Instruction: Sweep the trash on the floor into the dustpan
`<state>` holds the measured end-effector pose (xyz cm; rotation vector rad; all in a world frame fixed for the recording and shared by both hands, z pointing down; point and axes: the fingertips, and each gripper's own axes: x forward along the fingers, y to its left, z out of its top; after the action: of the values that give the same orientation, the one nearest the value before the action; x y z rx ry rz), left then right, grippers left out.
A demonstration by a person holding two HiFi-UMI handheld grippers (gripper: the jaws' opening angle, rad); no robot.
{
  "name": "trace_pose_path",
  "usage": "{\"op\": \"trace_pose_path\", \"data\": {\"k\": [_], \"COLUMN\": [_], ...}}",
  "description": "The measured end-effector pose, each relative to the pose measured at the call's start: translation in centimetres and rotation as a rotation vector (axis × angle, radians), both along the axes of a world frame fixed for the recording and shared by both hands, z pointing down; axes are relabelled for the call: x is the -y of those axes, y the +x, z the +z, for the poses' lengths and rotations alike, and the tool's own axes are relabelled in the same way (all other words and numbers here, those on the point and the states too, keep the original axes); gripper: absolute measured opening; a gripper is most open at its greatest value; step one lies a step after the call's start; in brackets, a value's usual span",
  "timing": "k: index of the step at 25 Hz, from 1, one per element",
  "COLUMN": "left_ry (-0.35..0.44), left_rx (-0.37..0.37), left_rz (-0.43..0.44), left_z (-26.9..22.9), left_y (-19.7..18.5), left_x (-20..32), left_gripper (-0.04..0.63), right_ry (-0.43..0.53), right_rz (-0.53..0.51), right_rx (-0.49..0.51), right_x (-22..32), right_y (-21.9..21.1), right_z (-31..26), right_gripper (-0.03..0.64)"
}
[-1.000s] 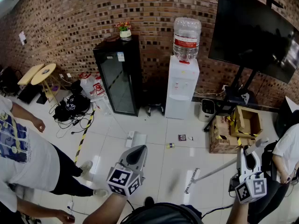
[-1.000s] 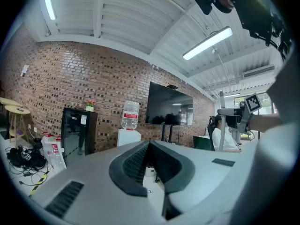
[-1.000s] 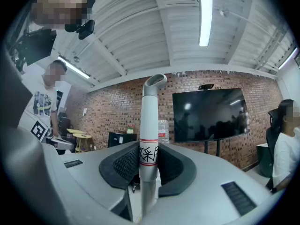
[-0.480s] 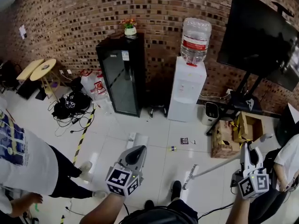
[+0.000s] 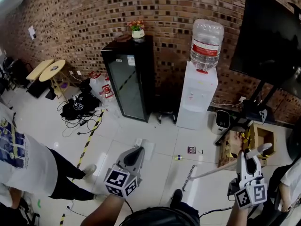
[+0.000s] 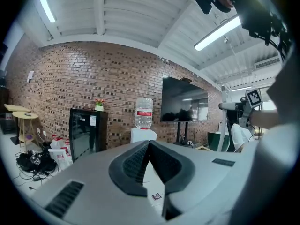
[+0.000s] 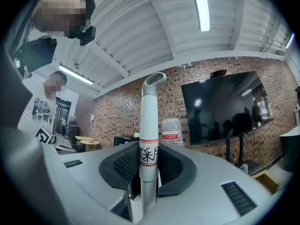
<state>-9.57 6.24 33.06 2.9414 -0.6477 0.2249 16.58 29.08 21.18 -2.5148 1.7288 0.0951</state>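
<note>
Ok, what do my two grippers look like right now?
Both the left gripper and right gripper are light grey tapered shells, each carrying a white cube with black square markers. Their jaws have dark ribbed pads.

Red-banded white broom handle (image 7: 148, 121)

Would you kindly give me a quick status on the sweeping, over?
Left gripper shut, empty. Right gripper shut on broom handle, broom head at the floor. Trash scraps unswept, beyond the broom head. Bystander to the left, clear of it.
</note>
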Motion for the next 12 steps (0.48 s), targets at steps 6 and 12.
{"op": "trace_pose_path", "data": {"k": [6,12], "left_ry": [-0.01,-0.012], "left_rx": [0.024,0.067], "left_rz": [-0.038,-0.075], "left_z": [-0.6,0.5], "left_y": [6.9,12.9], "left_x": [2.1,3.9], "left_gripper": [0.009,0.009], "right_ry": [-0.005,-0.02], "right_rz": [-0.083,-0.154], "right_rx": [0.019,0.032], "right_x": [4.3,7.3], "right_y": [6.2,11.9], "right_z": [0.6,3.2], "right_gripper": [0.106,0.106]}}
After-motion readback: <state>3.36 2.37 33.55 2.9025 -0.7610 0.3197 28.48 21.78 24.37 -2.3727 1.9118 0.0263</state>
